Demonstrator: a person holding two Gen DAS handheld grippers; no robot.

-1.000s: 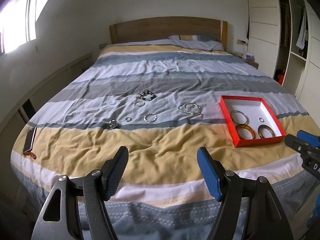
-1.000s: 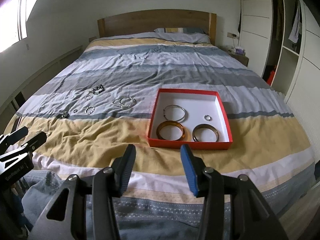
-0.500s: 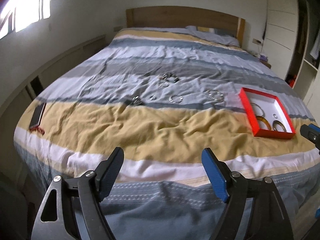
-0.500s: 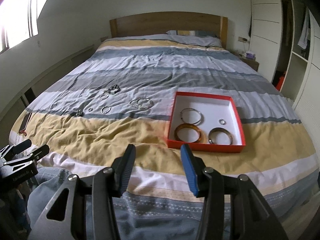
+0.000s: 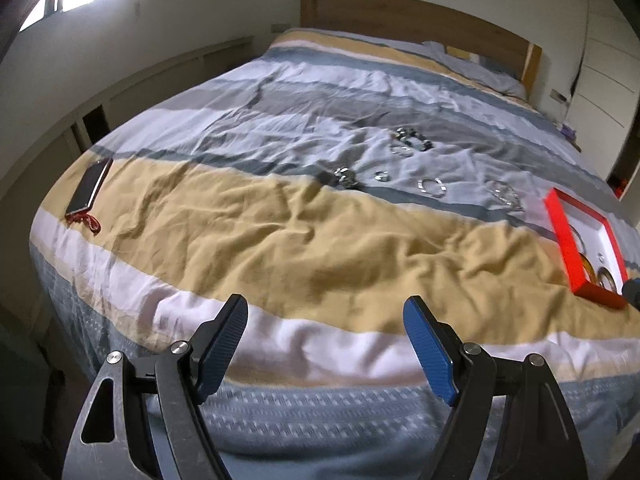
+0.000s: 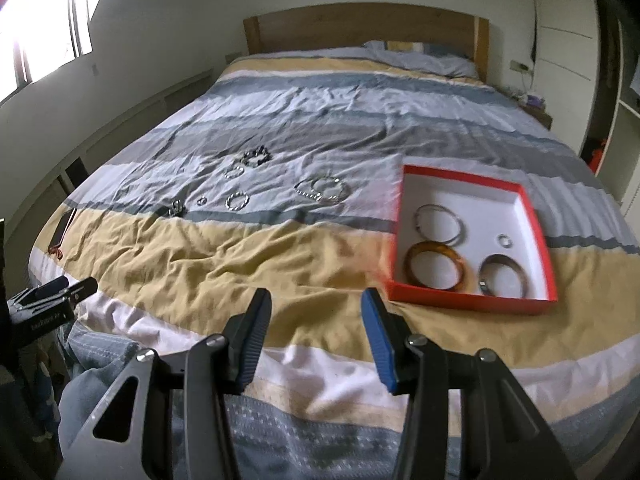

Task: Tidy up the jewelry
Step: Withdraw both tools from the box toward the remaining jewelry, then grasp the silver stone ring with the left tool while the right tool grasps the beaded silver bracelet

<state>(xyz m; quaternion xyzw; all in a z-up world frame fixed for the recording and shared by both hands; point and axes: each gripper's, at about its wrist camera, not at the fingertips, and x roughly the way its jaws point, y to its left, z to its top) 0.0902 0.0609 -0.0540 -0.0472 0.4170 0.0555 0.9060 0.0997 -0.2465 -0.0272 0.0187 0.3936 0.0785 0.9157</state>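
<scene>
A red box [image 6: 472, 301] with a white inside lies on the striped bedspread; it holds an amber bangle [image 6: 434, 265], a thin silver bangle [image 6: 440, 224], a dark bangle [image 6: 503, 275] and a small ring [image 6: 505, 241]. Several loose silver bracelets and rings [image 6: 322, 189] [image 5: 432, 187] lie on the grey stripes to its left. My right gripper [image 6: 316, 320] is open and empty over the bed's foot, left of the box. My left gripper [image 5: 326, 336] is open and empty, well short of the jewelry. The box [image 5: 564, 236] sits at the right edge of the left wrist view.
A phone with a red strap [image 5: 89, 190] lies near the bed's left edge. A wooden headboard [image 6: 360, 26] and pillow stand at the far end. White wardrobes [image 6: 568, 28] line the right wall. A person's jeans leg [image 6: 96, 360] shows beside the left gripper [image 6: 52, 300].
Both views have slid left along the bed's foot and dipped lower. The left gripper's jaws stand wider than a second ago. The box has shifted to the right in both views.
</scene>
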